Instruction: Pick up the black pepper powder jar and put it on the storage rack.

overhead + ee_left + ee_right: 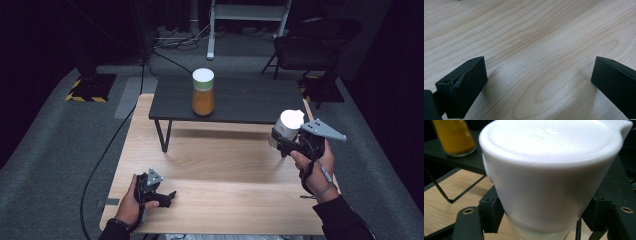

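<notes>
My right gripper (281,140) is shut on a jar with a wide white lid (290,123), held above the right side of the light wood table (225,170), just in front of a low dark shelf (240,100). In the right gripper view the white-lidded jar (549,157) sits between the jaws of my right gripper (544,216), with clear glass below the lid. A jar of orange powder (203,92) with a white lid stands on the shelf; it is also at the upper left as the orange jar (454,135). My left gripper (169,196) rests low at the table's front left, open over bare wood (539,82).
The dark shelf stands on thin black legs (162,135) at the table's back half. Beyond the table are a black chair (315,40), a white stand (215,30) and a yellow-black striped base (90,87). A black cable (110,145) runs along the floor on the left.
</notes>
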A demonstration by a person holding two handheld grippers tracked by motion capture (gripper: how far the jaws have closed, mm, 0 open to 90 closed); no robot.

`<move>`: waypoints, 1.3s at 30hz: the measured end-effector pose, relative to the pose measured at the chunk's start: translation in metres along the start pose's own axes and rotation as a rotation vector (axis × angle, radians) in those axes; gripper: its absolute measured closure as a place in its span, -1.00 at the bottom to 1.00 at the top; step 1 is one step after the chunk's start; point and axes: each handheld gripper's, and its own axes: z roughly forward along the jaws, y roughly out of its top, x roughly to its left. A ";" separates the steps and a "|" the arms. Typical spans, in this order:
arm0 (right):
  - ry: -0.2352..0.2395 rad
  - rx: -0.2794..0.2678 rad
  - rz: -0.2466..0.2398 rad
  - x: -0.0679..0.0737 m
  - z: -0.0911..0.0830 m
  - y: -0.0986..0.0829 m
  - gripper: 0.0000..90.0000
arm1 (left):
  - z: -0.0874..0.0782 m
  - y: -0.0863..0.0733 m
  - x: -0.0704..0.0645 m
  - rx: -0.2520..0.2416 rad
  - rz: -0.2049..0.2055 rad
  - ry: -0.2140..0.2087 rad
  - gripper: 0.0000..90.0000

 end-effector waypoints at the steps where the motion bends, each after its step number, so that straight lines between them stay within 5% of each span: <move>1: 0.004 0.000 -0.002 0.000 0.000 0.003 -0.33 | 0.000 0.000 0.000 -0.002 0.003 0.000 -0.99; 21: 0.002 -0.019 -0.022 0.002 0.008 0.045 -0.33 | 0.000 0.000 0.000 -0.002 0.002 0.001 -0.99; 39: -0.010 -0.036 -0.035 0.015 0.042 0.069 -0.33 | 0.000 0.000 0.000 -0.002 0.001 0.000 -0.99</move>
